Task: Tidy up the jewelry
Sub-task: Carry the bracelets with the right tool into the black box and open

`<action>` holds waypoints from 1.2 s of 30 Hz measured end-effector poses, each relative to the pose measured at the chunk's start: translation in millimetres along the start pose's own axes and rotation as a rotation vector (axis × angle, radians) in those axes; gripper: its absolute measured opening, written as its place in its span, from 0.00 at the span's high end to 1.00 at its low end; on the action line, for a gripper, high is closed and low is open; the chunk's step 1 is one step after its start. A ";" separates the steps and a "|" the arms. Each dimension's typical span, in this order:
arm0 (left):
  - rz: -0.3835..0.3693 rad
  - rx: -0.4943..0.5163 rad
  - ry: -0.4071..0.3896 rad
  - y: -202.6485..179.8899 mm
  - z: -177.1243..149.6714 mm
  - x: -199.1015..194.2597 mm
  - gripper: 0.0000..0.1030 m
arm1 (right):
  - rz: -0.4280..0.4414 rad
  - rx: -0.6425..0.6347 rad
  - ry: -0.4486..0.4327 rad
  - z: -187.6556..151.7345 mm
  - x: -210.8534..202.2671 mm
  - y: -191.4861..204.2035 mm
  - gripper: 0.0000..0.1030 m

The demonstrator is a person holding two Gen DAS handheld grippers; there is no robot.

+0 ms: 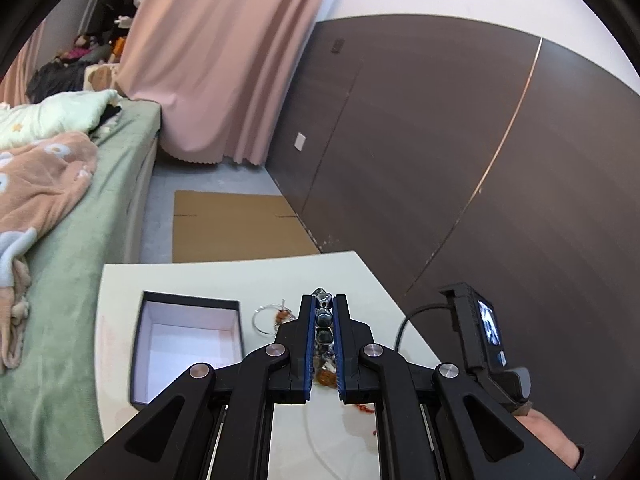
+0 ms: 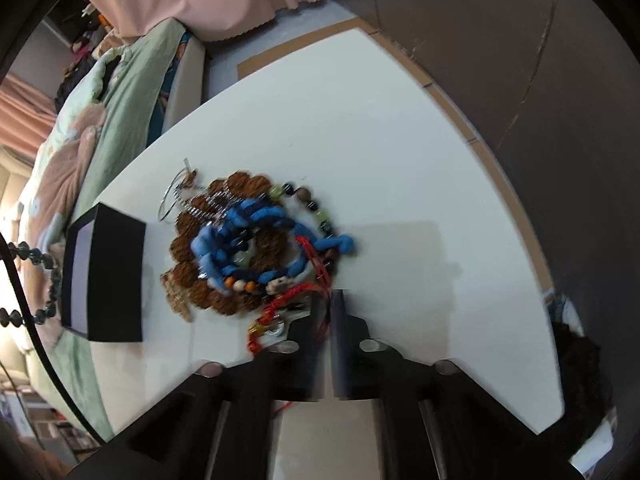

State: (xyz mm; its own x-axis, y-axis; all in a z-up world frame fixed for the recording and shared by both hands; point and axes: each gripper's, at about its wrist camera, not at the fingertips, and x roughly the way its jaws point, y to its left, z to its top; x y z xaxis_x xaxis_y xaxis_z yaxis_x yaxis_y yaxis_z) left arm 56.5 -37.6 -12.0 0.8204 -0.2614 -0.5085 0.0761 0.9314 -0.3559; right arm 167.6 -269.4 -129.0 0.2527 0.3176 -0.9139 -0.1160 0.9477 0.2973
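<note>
Your left gripper [image 1: 324, 322], fingers pinching the dark faceted bead bracelet [image 1: 322, 316], should swing over the open black box [image 1: 188, 344] while the right gripper's [image 2: 331, 312] fingers, shut on red cord [image 2: 280, 302], lift gently.

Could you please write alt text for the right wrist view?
The right tongs, shut on a red cord, reach into a jewelry pile on a white table. An open black box stands left of the pile.

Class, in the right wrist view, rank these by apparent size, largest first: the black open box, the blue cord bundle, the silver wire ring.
1. Black open box
2. Blue cord bundle, though unsure: the two look alike
3. Silver wire ring
</note>
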 end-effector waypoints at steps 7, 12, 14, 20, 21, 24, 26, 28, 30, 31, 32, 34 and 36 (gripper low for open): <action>0.028 -0.035 -0.044 18.8 9.6 -22.3 0.92 | 0.106 -0.043 -0.132 -6.8 -40.2 23.4 0.97; 0.046 -0.066 -0.059 33.8 14.4 -31.4 0.92 | 0.215 -0.034 -0.177 -8.7 -55.2 38.3 0.97; 0.054 -0.083 -0.071 39.9 17.1 -35.6 0.92 | 0.258 -0.024 -0.197 -7.4 -60.4 44.4 0.97; 0.063 -0.115 -0.092 57.0 24.2 -43.5 0.92 | 0.391 -0.040 -0.265 -6.8 -69.7 75.9 0.97; 0.064 -0.121 -0.095 59.7 25.1 -44.2 0.92 | 0.407 -0.043 -0.274 -7.2 -70.3 80.3 0.96; 0.069 -0.136 -0.099 67.0 27.6 -45.0 0.92 | 0.479 -0.045 -0.282 -7.2 -68.3 95.8 0.96; 0.072 -0.142 -0.098 71.3 28.1 -44.2 0.92 | 0.512 -0.049 -0.280 -7.1 -65.0 103.8 0.96; 0.078 -0.144 -0.093 75.2 28.6 -42.6 0.92 | 0.544 -0.058 -0.269 -5.9 -59.7 115.5 0.97; 0.082 -0.146 -0.088 77.3 29.5 -40.9 0.92 | 0.576 -0.062 -0.246 -5.4 -51.4 127.6 0.96; 0.085 -0.148 -0.083 78.7 29.4 -39.3 0.92 | 0.593 -0.070 -0.231 -4.5 -47.1 133.1 0.96; 0.087 -0.153 -0.077 80.4 29.2 -37.5 0.92 | 0.602 -0.081 -0.215 -3.5 -43.2 139.6 0.96; 0.085 -0.168 -0.070 84.1 28.4 -35.4 0.92 | 0.589 -0.099 -0.182 -2.3 -34.7 148.7 0.93; 0.064 -0.209 -0.067 90.5 28.2 -33.7 0.91 | 0.554 -0.100 -0.139 -1.2 -26.1 153.3 0.70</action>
State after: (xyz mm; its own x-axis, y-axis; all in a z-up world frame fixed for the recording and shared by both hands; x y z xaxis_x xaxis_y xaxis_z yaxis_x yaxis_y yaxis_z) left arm 51.7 62.7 -5.0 0.8562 -0.1799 -0.4842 -0.0905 0.8707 -0.4834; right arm 142.1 -132.5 -59.9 0.2510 0.7728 -0.5829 -0.3556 0.6337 0.6870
